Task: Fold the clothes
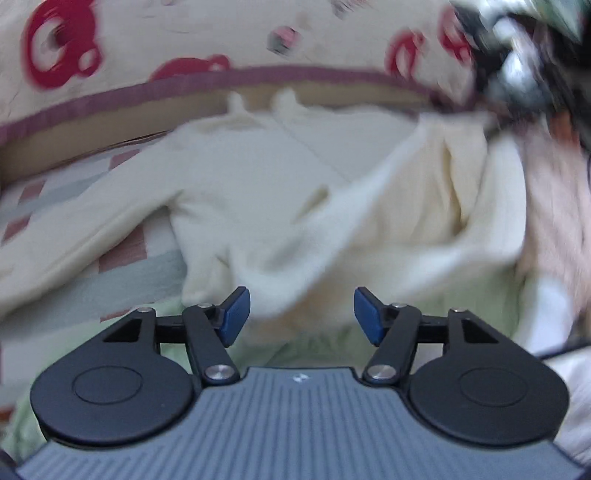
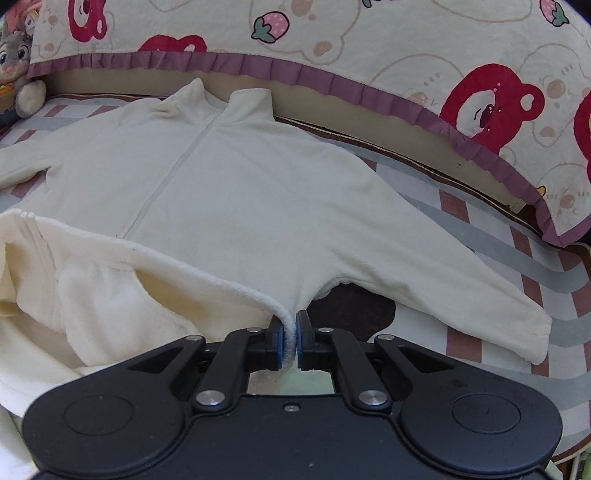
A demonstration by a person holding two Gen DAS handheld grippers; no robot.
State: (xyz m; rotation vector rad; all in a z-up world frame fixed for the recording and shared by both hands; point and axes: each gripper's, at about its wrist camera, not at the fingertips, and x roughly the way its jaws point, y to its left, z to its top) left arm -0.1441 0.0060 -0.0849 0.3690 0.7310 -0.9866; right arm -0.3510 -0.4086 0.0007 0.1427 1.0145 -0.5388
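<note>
Cream fleece jacket point(image 1: 280, 192) fills the blurred left-wrist view, lying rumpled on a striped bed sheet point(image 1: 122, 254), a bear-print quilt point(image 1: 221, 33) with a purple frill across the top of the frame. At lower centre the left hand-held gripper point(image 1: 302, 314) stands spread, its blue pads point(image 1: 236, 314) clear of the cloth and nothing between them, seemingly free to take a fresh hold. At upper right a dark, smeared shape cannot be made out.

From the right wrist the picture is sharp: the jacket point(image 2: 229, 184) lies front up, collar toward the quilt point(image 2: 369, 48), one sleeve running to the lower right. The right hand-held gripper point(image 2: 290, 341), pressed together at lower centre, pinches the hem's thick edge, probably to carry it over for a fold; the hem at left is already turned up. A plush rabbit point(image 2: 16, 62) sits in the upper left corner.
</note>
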